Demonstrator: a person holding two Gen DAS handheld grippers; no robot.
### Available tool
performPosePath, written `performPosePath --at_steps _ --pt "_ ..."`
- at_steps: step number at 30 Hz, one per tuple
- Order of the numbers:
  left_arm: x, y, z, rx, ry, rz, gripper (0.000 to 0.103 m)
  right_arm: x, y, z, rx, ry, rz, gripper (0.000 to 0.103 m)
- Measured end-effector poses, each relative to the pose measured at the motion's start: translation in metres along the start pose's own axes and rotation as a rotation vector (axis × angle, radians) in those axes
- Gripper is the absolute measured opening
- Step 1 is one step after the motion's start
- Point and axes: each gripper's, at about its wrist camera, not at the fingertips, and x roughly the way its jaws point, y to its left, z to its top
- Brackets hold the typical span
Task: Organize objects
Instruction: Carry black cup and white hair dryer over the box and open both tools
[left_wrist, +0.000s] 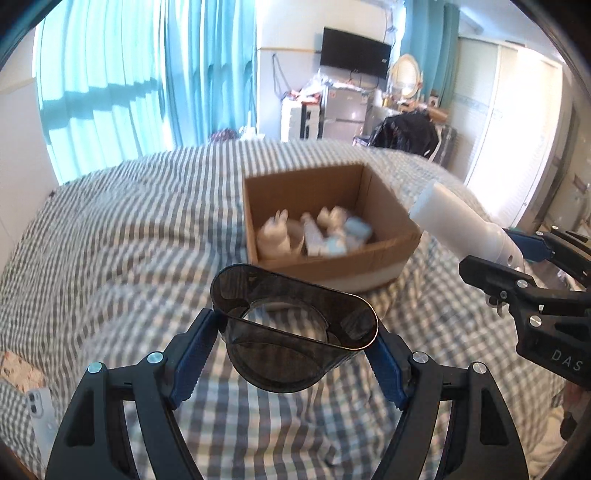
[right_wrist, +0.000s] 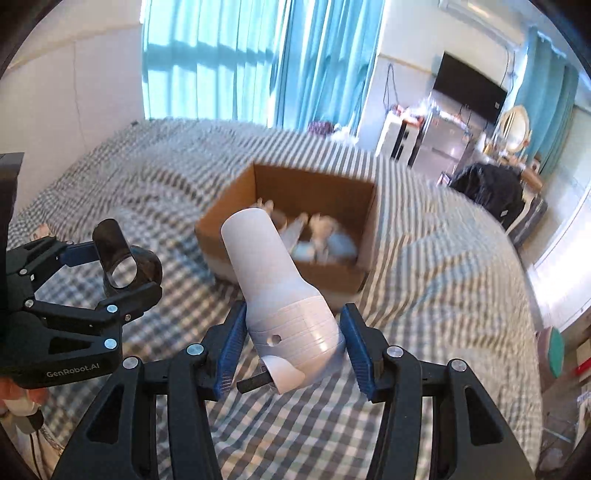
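Note:
My left gripper (left_wrist: 295, 354) is shut on a dark smoky plastic nozzle (left_wrist: 291, 332), held above the bed; it also shows in the right wrist view (right_wrist: 125, 262). My right gripper (right_wrist: 293, 343) is shut on a white cylindrical device (right_wrist: 280, 295), which points toward an open cardboard box (right_wrist: 332, 273). In the left wrist view the white device (left_wrist: 465, 225) hangs at the box's right. The cardboard box (left_wrist: 380, 206) sits on the bed and holds several small white and pale blue items (left_wrist: 314, 232), blurred.
A grey-white checked bedspread (left_wrist: 129, 240) covers the bed. A white phone (left_wrist: 40, 413) lies at its near left edge. Blue curtains (left_wrist: 129, 74), a wall TV (left_wrist: 354, 51), a dark chair (left_wrist: 406, 129) and cluttered furniture stand beyond the bed.

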Motion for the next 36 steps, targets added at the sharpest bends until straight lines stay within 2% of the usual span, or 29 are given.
performPosePath --at_steps 8,10,13,18,23,29,36 --pt "-0.009 0.003 0.076 0.021 -0.085 -0.017 0.080 -0.020 -0.010 0.073 -0.004 -0.114 -0.025 0.052" --pt "-0.003 0.005 0.092 0.025 -0.098 0.006 0.080 -0.017 -0.013 0.091 0.007 -0.135 -0.021 0.052" --pt "0.015 0.008 0.119 0.055 -0.132 0.019 0.080 -0.002 -0.019 0.117 0.008 -0.148 -0.016 0.052" --pt "0.056 0.013 0.149 0.065 -0.129 0.000 0.080 0.045 -0.029 0.146 0.027 -0.132 0.000 0.051" --pt "0.114 0.007 0.154 0.116 -0.091 -0.001 0.080 0.102 -0.042 0.153 0.068 -0.076 0.021 0.051" --pt "0.185 0.005 0.139 0.090 0.024 -0.050 0.080 0.162 -0.053 0.141 0.077 0.004 0.032 0.051" --pt "0.217 -0.003 0.116 0.140 0.078 -0.079 0.080 0.216 -0.059 0.113 0.088 0.105 0.042 0.051"
